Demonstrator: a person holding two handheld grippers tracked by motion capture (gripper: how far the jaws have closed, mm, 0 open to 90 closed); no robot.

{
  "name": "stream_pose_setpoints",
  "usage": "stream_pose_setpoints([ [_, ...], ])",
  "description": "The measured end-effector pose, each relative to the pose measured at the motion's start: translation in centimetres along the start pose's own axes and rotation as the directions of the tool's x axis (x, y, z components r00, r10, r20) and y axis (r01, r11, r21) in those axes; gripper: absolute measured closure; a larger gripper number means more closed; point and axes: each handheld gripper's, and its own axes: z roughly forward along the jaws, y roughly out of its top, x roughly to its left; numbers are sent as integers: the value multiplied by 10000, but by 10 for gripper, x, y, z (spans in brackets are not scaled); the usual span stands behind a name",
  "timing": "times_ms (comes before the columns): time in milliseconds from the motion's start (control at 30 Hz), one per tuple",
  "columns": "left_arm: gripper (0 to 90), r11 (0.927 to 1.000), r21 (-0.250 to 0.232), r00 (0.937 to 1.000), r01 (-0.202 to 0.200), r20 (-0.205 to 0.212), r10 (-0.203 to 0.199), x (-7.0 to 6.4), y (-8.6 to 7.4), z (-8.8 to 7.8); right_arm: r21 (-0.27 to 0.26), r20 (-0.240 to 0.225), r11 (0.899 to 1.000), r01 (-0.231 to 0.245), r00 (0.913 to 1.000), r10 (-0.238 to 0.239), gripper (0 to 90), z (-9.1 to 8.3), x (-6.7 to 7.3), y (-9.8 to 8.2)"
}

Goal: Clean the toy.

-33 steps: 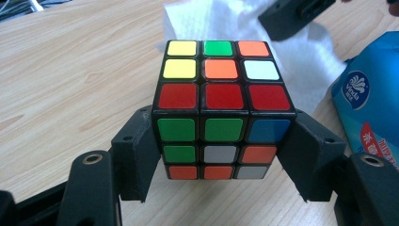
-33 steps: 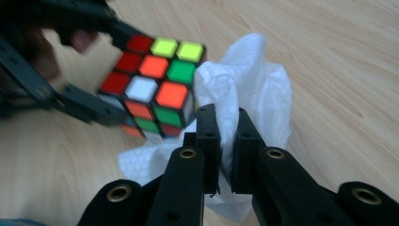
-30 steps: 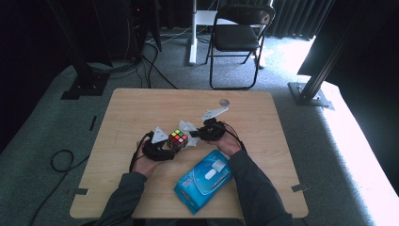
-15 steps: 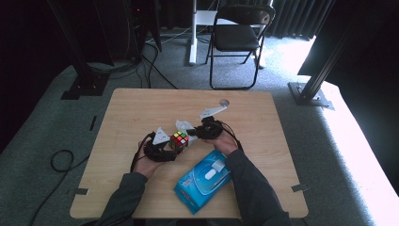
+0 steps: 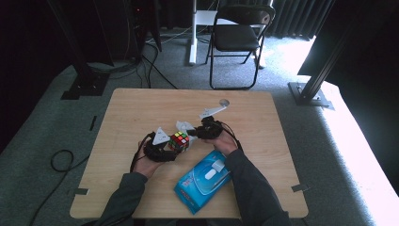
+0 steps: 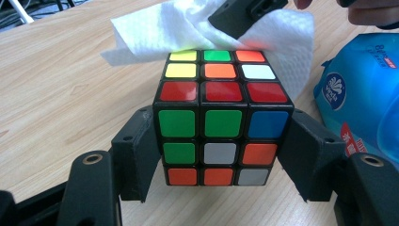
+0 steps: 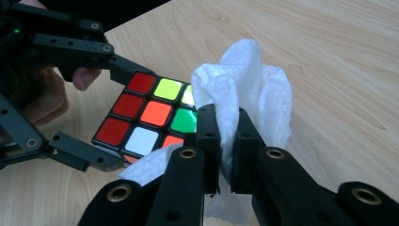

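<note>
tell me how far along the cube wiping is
Done: a white wipe is out of the blue wipe pack, and the left tongs clamp the Rubik's cube. In hand: the right tongs pinch the wipe at the cube's top face. Left: probably wiping the other faces; how clean they are can't be judged.

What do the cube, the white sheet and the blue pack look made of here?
Cube: hard plastic, black body with glossy coloured tiles that catch the light. White sheet: soft nonwoven or paper wipe, going by its embossed dimples and limp folds. Blue pack: thin glossy plastic film, shiny and printed, with a lighter flap on top.
</note>
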Motion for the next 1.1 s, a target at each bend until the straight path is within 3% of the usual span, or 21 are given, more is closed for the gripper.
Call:
stream_pose_setpoints([
  [100, 346, 10000, -44, 10000, -65, 35, 66, -1, 1, 0, 40, 158, 10000, -38, 9999, 37, 852, 0, -2, 0],
  [400, 346, 9998, -104, 9998, -188, 8, 188, -2, 2, -2, 210, -20, 9997, -137, 9999, 137, 852, 4, -4, -3],
  [767, 346, 9995, -284, 9999, -115, 23, 116, -2, 3, -5, 654, 223, 9974, -294, 9994, 280, 852, 8, -8, -9],
  [933, 346, 9995, -297, 9999, -102, 58, 104, -1, 3, -4, 925, 56, 9957, -71, 10000, 66, 852, 11, -5, -7],
  [1100, 345, 9997, -249, 9999, -29, 123, 32, -1, 3, -4, 820, -123, 9966, -11, 9999, 21, 855, 9, -4, -7],
])
